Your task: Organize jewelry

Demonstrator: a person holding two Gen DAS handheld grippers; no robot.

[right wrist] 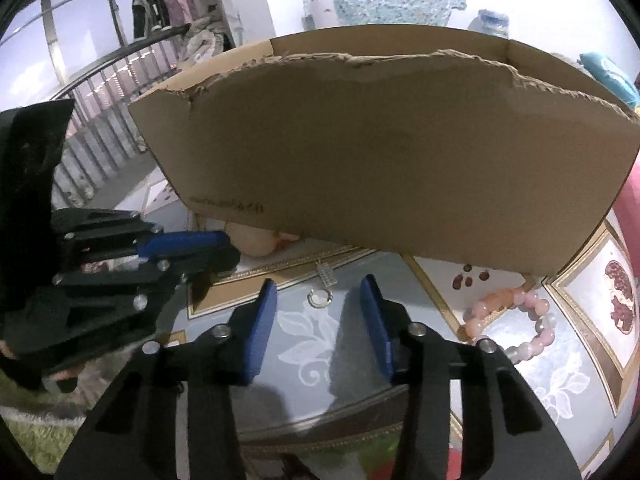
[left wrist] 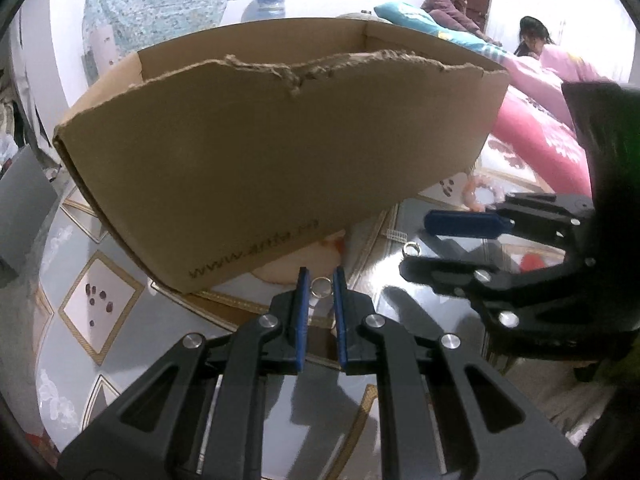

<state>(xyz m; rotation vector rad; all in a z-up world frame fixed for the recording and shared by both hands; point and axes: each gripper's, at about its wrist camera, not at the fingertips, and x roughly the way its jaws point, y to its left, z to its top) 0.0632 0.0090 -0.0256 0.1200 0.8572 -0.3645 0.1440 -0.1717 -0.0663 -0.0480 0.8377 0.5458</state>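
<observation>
- The left gripper (left wrist: 321,280) grasps a small gold ring (left wrist: 321,287) between the tips of its blue pads (left wrist: 303,300). The jaws stand narrow, closed onto the band, so the ring sits upright in the gap rather than lying flat.
- The ring is carried just in front of the lower wall of the cardboard box (left wrist: 256,152). The likely reason for the grip at the very tips is to let it drop cleanly once it is over the box's torn rim.
- The right gripper (right wrist: 318,304) hangs over a second ring (right wrist: 320,298), silver in look, that lies flat on the glossy patterned tabletop (right wrist: 308,344). Its jaws are apart, one pad on either side of the ring, and neither pad touches it.
- In the left wrist view the same silver ring (left wrist: 412,249) shows between the right gripper's (left wrist: 416,240) fingers, low against the table, which fits a pinch being lined up.
- A pink beaded bracelet (right wrist: 516,320) lies on the table to the right of the right gripper, near the box's corner, not yet put away.
- The box stands open-topped just behind both grippers, well placed as the shared drop point; whether anything lies inside it cannot be seen.
- Judged from this, sorting is early: one ring lifted, one ring and the bracelet left on the table.
</observation>
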